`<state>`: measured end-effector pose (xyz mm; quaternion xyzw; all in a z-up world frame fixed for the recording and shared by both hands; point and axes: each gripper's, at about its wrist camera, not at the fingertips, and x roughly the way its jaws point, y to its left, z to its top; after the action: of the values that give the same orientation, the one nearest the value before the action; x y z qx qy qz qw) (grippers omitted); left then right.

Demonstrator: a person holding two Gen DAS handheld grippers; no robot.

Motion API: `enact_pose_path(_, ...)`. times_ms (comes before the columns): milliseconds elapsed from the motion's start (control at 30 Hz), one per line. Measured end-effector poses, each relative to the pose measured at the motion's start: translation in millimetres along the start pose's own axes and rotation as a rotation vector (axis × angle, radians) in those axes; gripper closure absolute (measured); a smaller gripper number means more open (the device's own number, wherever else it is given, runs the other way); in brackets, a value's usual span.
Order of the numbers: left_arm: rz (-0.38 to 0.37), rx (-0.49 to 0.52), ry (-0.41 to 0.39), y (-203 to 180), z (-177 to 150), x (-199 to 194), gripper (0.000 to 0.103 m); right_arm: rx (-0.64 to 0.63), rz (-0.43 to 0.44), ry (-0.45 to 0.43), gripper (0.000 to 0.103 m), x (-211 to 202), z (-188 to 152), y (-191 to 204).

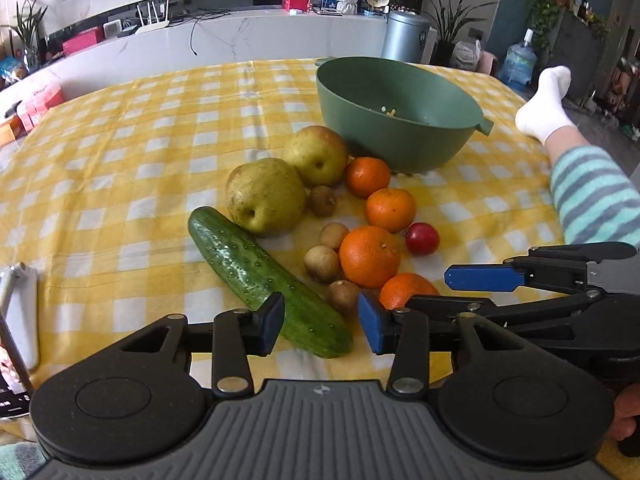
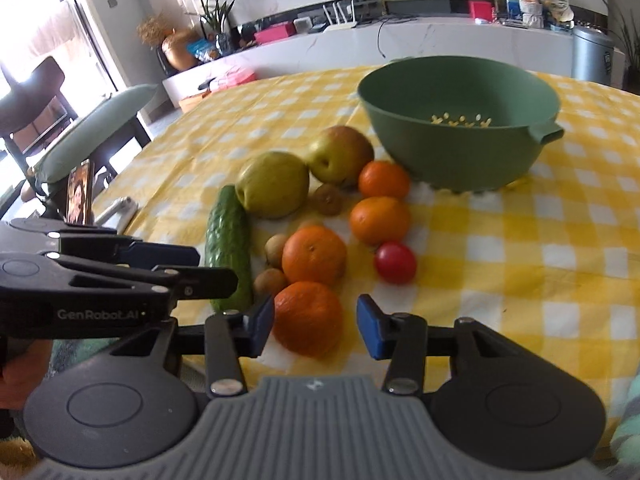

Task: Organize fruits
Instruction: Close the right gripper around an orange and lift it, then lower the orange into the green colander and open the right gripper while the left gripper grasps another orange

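Home living room, checked tablecloth [image 1: 120,152], houseplant [image 2: 216,12], router [image 1: 152,20]

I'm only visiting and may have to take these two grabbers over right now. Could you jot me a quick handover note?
Left gripper: open, around the cucumber's near end.
Right gripper: open, straddling the nearest orange; left pad close, right one clear.
Pears, oranges, small brown fruits and a red tomato lie on the checked cloth before the green bowl.
Done: nothing; no whole fruit in the bowl.
Left: everything.
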<state>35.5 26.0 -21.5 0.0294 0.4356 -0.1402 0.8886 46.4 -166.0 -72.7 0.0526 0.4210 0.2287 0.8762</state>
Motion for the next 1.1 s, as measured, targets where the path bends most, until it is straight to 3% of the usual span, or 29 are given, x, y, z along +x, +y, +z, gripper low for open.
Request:
enact_pose_path(400, 0.024, -0.001, 0.008, 6, 1, 1, 0.053, 0.01, 0.022, 0.076, 0.056, 22, 2, 0)
enact_pose_path(467, 0.028, 0.01, 0.005, 4, 1, 1, 0.053, 0.002, 0.014, 0.078, 0.059, 23, 3, 1)
enact_pose_path(800, 0.01, 0.08, -0.029, -7, 11, -1, 0.053, -0.044, -0.042, 0.092, 0.061, -4, 21, -11)
enact_pose_path(933, 0.003, 0.134, -0.038, -21, 17, 6, 0.052, -0.056, -0.041, 0.055, 0.061, -31, 44, -26)
enact_pose_path(1100, 0.006, 0.187, -0.033, -38, 24, 22, 0.051, -0.137, -0.083, -0.051, 0.061, -62, 87, -39)
